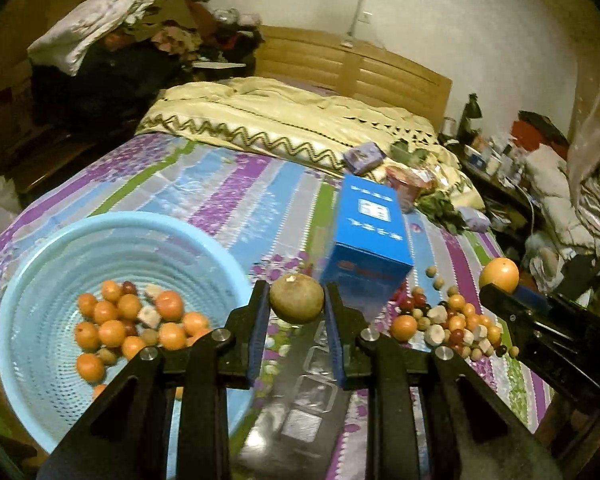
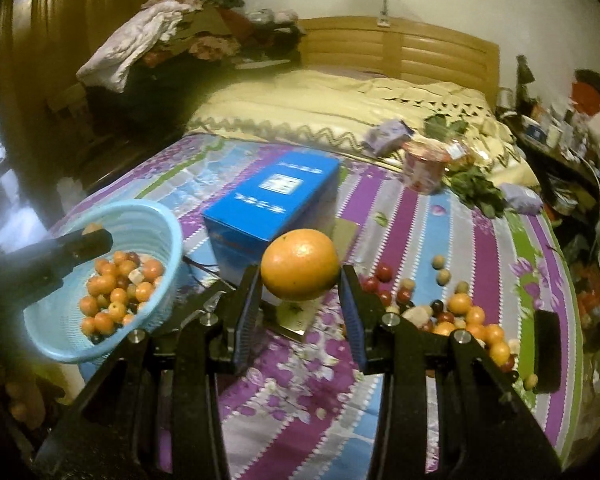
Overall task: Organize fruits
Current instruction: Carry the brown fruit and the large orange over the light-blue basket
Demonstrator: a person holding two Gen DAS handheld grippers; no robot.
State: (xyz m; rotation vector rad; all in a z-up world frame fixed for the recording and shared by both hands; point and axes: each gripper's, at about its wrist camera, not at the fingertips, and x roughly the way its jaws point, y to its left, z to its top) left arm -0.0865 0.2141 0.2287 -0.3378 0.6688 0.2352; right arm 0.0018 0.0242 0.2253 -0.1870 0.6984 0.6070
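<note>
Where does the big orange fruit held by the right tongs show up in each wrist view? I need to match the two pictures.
Left wrist view: the round orange fruit sits at the right edge, at the tip of the right tongs, beyond the loose fruit pile.
Right wrist view: the same fruit fills the centre, clamped between the tongs' blue pads.
Shared landmark: the blue cardboard box lying on the striped bedspread.

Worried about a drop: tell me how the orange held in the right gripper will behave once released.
The orange is round and smooth, so it would likely roll on the bedsheet. It looks firm, not fragile. Only its sides touch the fingers, so it might slip.
</note>
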